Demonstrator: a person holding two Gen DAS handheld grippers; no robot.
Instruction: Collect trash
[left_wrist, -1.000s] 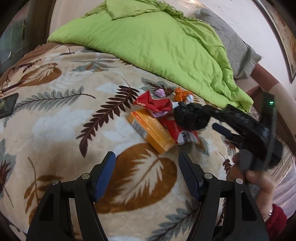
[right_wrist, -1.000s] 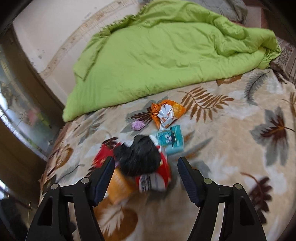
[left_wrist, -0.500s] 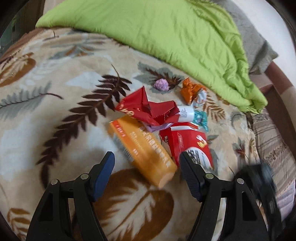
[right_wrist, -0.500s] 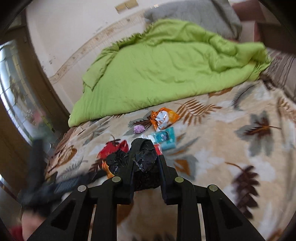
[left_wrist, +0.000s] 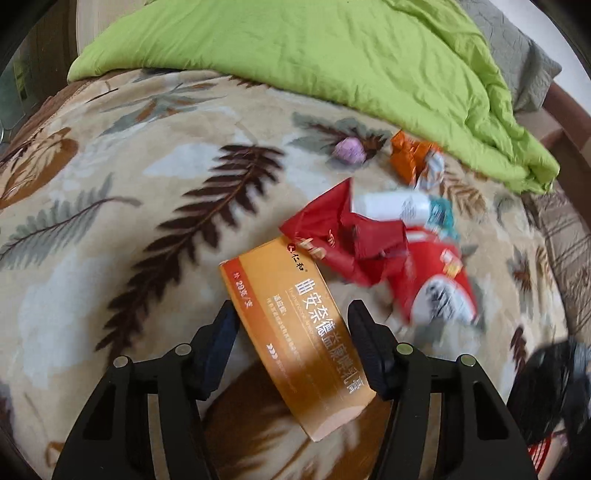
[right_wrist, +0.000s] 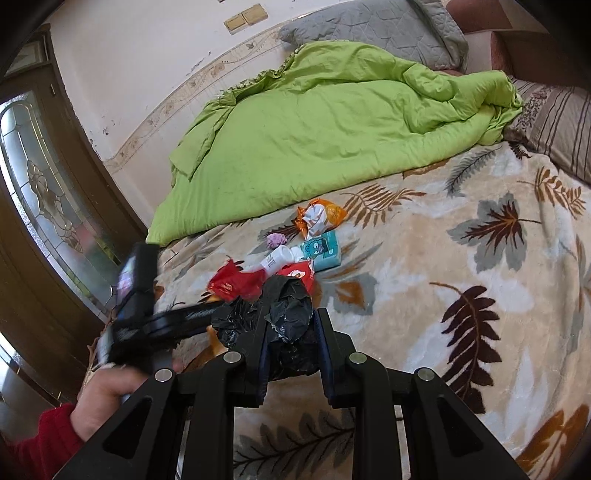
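The left gripper (left_wrist: 290, 325) has just been narrowing, and its fingers (left_wrist: 221, 332) now straddle the orange carton (left_wrist: 295, 325) lying on the bed blanket (left_wrist: 110, 221); the left pad looks to be at the carton's edge, the right pad just clear, so no firm hold is evident. The carton sits skewed between the pads, so it could likely twist or squirt out on closing. Ahead and right of these fingers, the red wrappers (left_wrist: 354, 243) overlap the carton's far end and could be dragged along. The right gripper (right_wrist: 290, 328) is clenched on the crumpled black bag (right_wrist: 284, 314); being bunched, it may not open readily to receive the trash.
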